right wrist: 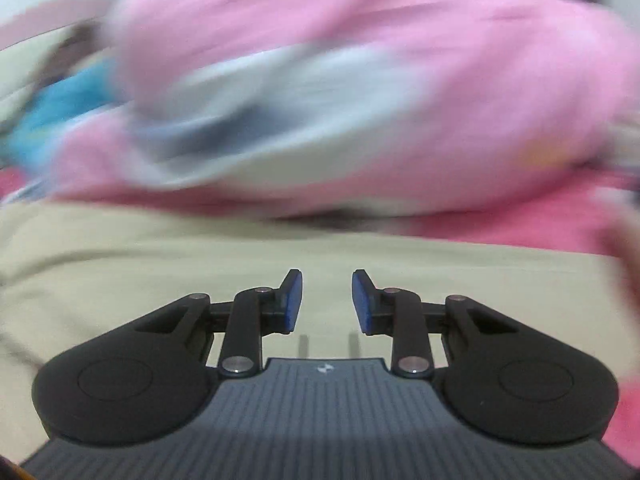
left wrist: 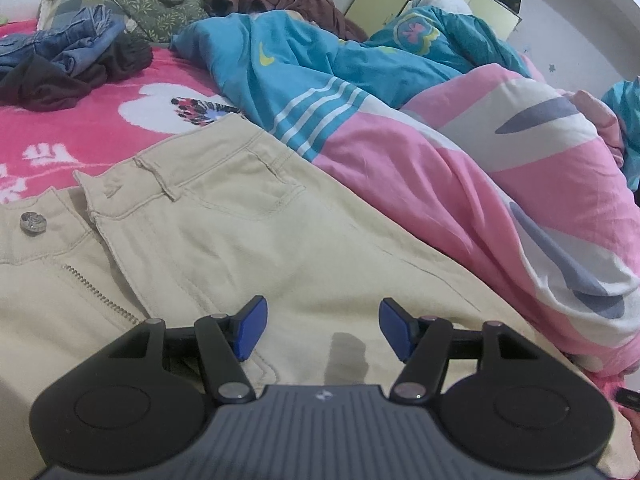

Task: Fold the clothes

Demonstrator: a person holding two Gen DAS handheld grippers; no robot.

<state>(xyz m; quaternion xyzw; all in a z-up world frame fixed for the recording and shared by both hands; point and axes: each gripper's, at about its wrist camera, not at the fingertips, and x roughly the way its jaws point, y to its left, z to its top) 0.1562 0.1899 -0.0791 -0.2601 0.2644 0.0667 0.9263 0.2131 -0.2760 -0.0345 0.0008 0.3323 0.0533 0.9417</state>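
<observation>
Both sets of jaws stand apart and hold nothing: your left gripper hovers low over the beige trousers, your right gripper over plain beige cloth, probably the same garment, though that view is blurred. You have the trousers spread flat on the bed, fly unzipped, waistband toward its head and one side against the heaped quilt, so seams show for gripping.
</observation>
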